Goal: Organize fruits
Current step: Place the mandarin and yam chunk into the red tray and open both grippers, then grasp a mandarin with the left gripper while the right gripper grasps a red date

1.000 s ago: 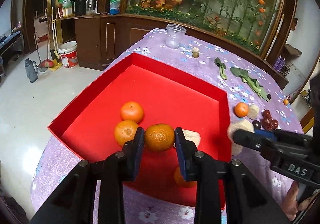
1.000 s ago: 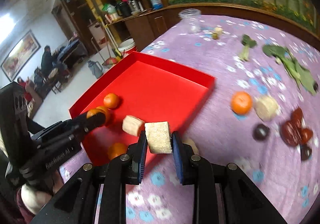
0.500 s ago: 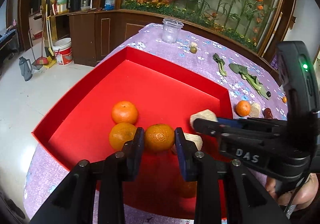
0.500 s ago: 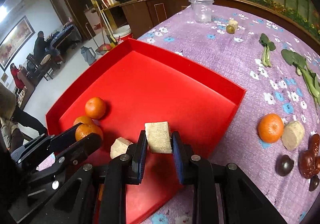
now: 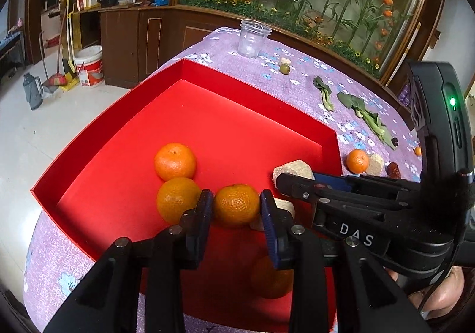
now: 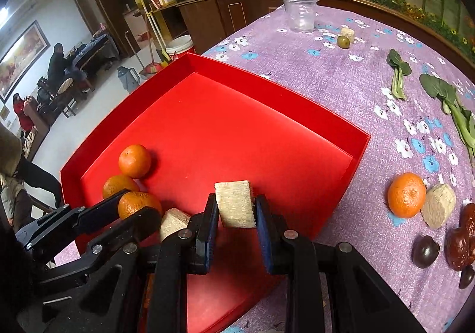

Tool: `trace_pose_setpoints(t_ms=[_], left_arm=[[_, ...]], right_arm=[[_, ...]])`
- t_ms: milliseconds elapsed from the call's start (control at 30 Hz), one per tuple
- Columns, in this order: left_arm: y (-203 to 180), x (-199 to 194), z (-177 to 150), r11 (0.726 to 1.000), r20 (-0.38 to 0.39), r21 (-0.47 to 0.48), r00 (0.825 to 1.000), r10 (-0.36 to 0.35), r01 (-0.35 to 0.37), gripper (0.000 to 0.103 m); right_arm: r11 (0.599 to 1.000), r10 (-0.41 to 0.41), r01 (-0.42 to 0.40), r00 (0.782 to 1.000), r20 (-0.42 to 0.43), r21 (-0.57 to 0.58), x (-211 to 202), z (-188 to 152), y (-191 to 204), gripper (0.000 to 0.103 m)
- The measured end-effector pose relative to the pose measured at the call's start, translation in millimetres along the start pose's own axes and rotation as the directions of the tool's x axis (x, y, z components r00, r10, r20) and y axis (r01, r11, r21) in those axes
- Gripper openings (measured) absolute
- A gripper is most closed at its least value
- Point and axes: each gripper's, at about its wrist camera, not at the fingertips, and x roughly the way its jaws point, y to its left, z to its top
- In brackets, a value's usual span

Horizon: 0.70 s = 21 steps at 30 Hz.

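My left tool (image 5: 236, 208) has just been easing apart around its orange (image 5: 236, 204) — I should lower it to the tray (image 5: 225, 125) floor before my right tool (image 6: 235, 215), clamped on its chunk (image 6: 235, 207), lets go.

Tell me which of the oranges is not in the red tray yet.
The orange on the purple tablecloth, beside a pale sugarcane chunk. The other oranges lie inside the red tray.

1. My left wrist camera looks steeply down along its fingers (image 5: 204, 208), close over the red tray (image 5: 118, 113).
2. My right wrist camera does likewise from the tray's (image 6: 360, 151) right.
3. Both share the tray and the far desk (image 5: 222, 47).
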Motion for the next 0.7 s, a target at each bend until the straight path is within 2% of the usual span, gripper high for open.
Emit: trace_pose_setpoints(t_ms=[67,133,200,367,500,700], left_arm=[[3,-4,2,0.999,0.005,-0.029,1.0,-0.019,0.019,0.04],[7,-11,4,0.998,0.026,-0.05,0.999,-0.026,0.027,0.056],[10,-21,6,0.998,0.056,-0.066,0.998,-0.014,0.018,0.064],[23,-40,8,0.99,0.099,-0.139,0.995,-0.001,0.014,0.065],[31,-52,8,0.984,0.116,-0.18,0.993,0.02,0.001,0.067],[12,-66,3,0.989,0.124,-0.15,0.992,0.008,0.011,0.068]], right_arm=[[1.0,0.003,-0.003,1.0,0.01,0.011,-3,0,-1,0.031],[1.0,0.001,-0.002,0.999,0.035,0.018,-10,0,-4,0.043],[1.0,-0.005,0.004,0.998,0.056,0.015,-17,-1,-4,0.048],[1.0,-0.017,0.016,0.994,0.11,0.014,-41,-6,-6,0.05],[0.999,-0.027,0.023,0.988,0.149,0.03,-61,-16,-14,0.061],[0.996,-0.039,0.023,0.981,0.188,0.085,-90,-40,-36,0.066]])
